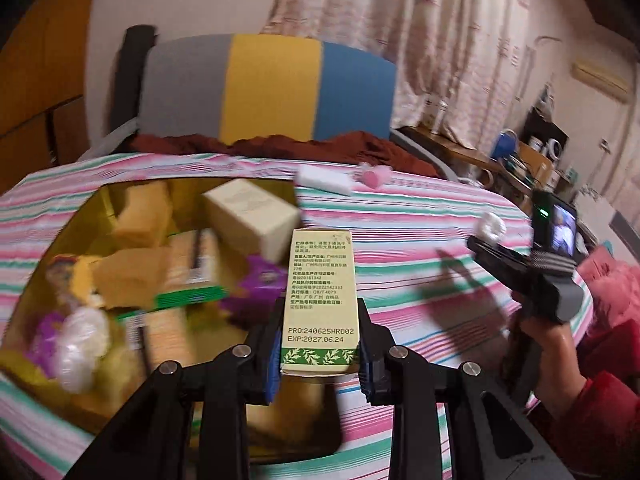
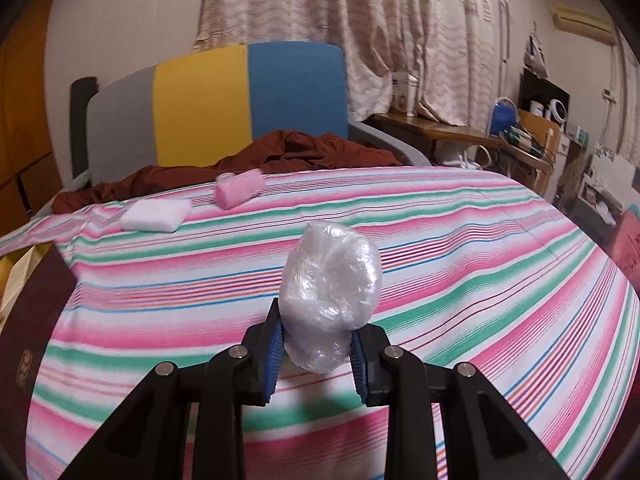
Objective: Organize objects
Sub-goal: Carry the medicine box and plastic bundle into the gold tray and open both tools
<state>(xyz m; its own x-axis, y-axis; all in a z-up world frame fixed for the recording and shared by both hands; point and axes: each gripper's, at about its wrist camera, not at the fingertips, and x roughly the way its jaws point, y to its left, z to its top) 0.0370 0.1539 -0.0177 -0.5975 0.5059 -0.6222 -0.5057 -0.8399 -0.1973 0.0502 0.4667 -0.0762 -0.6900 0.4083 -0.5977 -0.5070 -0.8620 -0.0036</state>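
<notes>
Left tool (image 1: 320, 360) clamps a tall cream printed carton (image 1: 320, 300) above the yellow box (image 1: 100, 208); right tool (image 2: 316, 354) pinches a clear crumpled plastic bundle (image 2: 330, 288). Next, probably release the carton inside.

- The striped cloth (image 2: 460, 248) is lying bare across its middle and right, leaving open passage there.
- A white pad (image 2: 155, 214) and pink roll (image 2: 238, 191) are sitting near the far edge.
- The crowded yellow box (image 1: 86, 216) is blocking the left.

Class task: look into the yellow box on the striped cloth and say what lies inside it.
The yellow box holds cream and yellow cartons, a green-edged pack, purple packets and a white wrapped bundle. Its bottom is covered.
</notes>
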